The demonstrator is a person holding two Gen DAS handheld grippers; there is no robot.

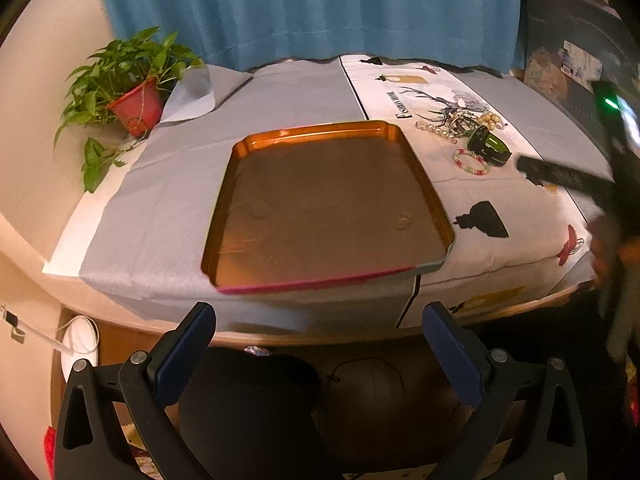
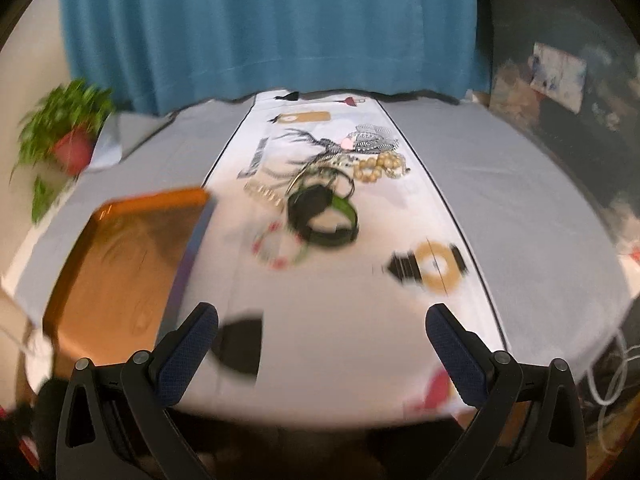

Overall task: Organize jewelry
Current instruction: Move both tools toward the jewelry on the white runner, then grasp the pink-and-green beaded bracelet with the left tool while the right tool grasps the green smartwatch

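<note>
Beside jewelry pile [image 1: 466, 130], tablecloth [image 1: 404, 96] lettering "FASHION HOME"

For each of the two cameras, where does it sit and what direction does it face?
Left wrist: on the left gripper, off the table's near edge, facing the orange tray; own open fingers show, the right gripper blurred.
Right wrist: on the right gripper, above the cloth, facing the jewelry pile; open fingers show.
Shared: tray, jewelry, potted plant, blue curtain.

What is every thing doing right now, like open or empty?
Left gripper: open, holding nothing.
Right gripper: open, holding nothing.
Orange tray: empty, flat on the table.
Jewelry pile: heaped on the cloth, outside the tray.
Potted plant: tilted.
</note>
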